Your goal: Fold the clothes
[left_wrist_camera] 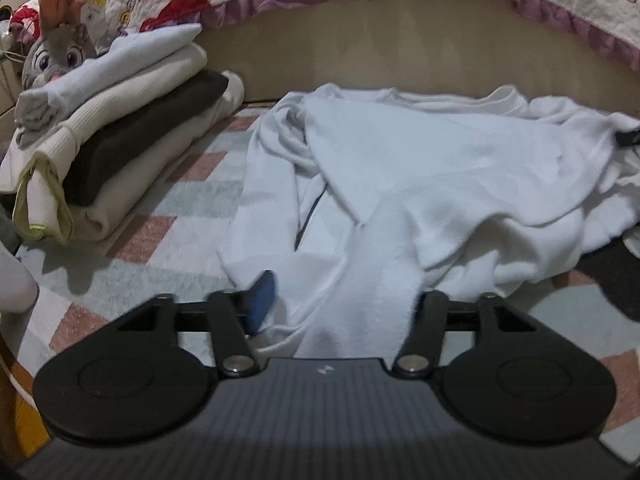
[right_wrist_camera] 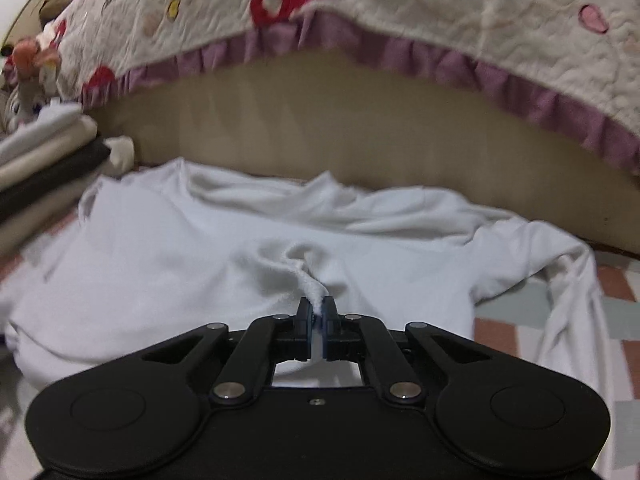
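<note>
A white long-sleeved garment lies crumpled on a patterned rug in front of a bed. In the left wrist view my left gripper stands wide open low over the garment's near edge. A thick band of white cloth runs between its jaws. Its left blue pad shows bare, and cloth hides the right fingertip. In the right wrist view my right gripper is shut on a pinched ridge of the white garment near its middle, and the cloth puckers up toward the pads.
A stack of folded clothes sits on the rug to the left, with a plush toy behind it. The bed's beige side panel and a quilt with a purple frill rise just beyond the garment. Something dark lies at the right.
</note>
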`<state>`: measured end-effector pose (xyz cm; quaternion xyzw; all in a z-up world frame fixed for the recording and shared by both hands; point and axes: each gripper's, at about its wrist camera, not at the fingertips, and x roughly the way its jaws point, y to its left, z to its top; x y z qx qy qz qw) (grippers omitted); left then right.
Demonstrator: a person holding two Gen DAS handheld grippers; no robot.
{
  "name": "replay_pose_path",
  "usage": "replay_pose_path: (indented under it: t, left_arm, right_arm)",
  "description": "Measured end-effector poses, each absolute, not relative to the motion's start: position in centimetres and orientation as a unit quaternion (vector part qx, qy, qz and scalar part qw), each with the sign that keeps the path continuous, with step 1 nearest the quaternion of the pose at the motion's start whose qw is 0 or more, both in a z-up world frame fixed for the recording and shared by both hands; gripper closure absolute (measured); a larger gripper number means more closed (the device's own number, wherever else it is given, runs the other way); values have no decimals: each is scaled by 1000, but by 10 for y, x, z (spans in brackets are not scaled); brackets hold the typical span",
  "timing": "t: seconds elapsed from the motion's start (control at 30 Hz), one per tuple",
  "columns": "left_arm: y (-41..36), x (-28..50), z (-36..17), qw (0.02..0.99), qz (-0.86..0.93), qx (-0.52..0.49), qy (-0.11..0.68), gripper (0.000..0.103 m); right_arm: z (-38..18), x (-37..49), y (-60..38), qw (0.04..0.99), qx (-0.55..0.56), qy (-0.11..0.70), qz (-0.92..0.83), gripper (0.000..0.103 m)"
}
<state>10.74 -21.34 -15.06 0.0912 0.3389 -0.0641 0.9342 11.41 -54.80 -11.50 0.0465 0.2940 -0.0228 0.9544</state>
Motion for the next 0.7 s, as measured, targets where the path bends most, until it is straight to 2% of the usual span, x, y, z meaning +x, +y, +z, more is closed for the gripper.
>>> replay_pose_path:
  t: [0.17, 0.33, 0.37, 0.4, 0.5, 0.57, 0.7]
  left_arm:
    - [-206, 103, -160, 917, -70, 79, 383, 38]
    - [-197, 87, -156, 915, -67, 108, 382, 38]
    - [-192, 84, -152, 918, -69, 97, 378, 41]
    - [-186, 82, -148, 922, -76, 75, 372, 59]
    - [-173, 78, -137, 926, -95, 31, 363, 89]
    - [-170, 77, -128, 930, -87, 28, 355, 95]
    - [-165, 76, -105, 938, -78, 11, 337, 95]
  right_arm:
    - [-90, 78, -556, 951, 89, 287, -73, 99]
    - [-62, 33, -563, 954, 123, 244, -127, 99]
    - [-60, 26, -562, 953, 123, 243, -134, 99]
    - [-59, 20, -560, 952, 121, 245, -140, 99]
    - [-57, 5, -557, 948, 122, 252, -153, 99]
    - [-55, -7, -556, 946, 147, 246, -150, 99]
    - [-44, -31, -551, 950, 194, 213, -121, 99]
